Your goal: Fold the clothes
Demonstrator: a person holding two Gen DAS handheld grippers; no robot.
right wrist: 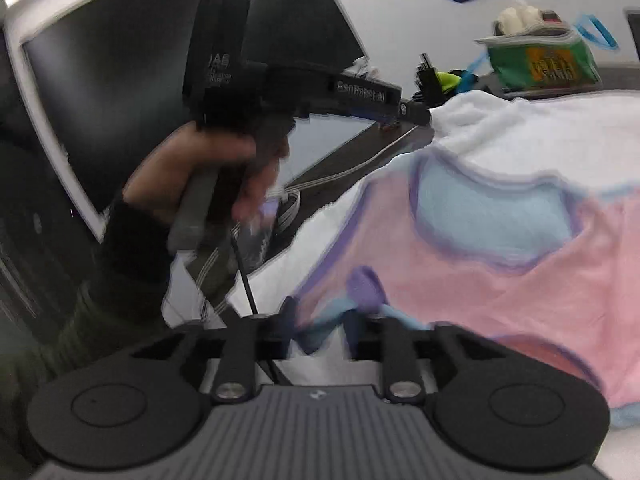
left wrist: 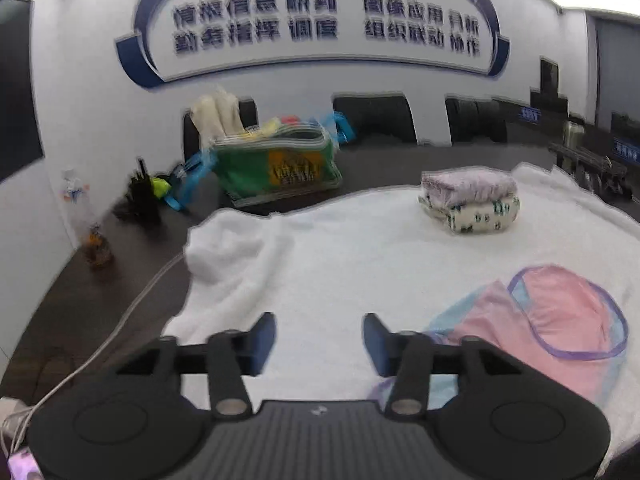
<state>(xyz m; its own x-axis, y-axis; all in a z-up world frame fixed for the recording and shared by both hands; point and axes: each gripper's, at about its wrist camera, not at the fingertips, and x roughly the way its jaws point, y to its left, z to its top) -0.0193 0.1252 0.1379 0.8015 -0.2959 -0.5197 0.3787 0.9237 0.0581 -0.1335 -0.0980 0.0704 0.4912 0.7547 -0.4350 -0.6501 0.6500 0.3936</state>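
Waiting near the folded stack [left wrist: 470, 200], the pink top [right wrist: 500, 276] lies flat, unfolded. Left hand-held gripper [left wrist: 319, 344] gapes empty; right hand-held gripper [right wrist: 320, 326] straddles its hem, grip unclear.

An office meeting room — a long dark conference table [left wrist: 120, 280] lined with black high-backed chairs [left wrist: 372, 118], a white wall bearing large blue raised lettering [left wrist: 320, 24], and a big dark wall screen [right wrist: 120, 80] — no home.

I see bright, even overhead lighting, glare blowing out the white towel [left wrist: 360, 256]. Motion blur smears both views, worst around the hand [right wrist: 208, 176]. Fisheye bends the edges; corners vignette dark.
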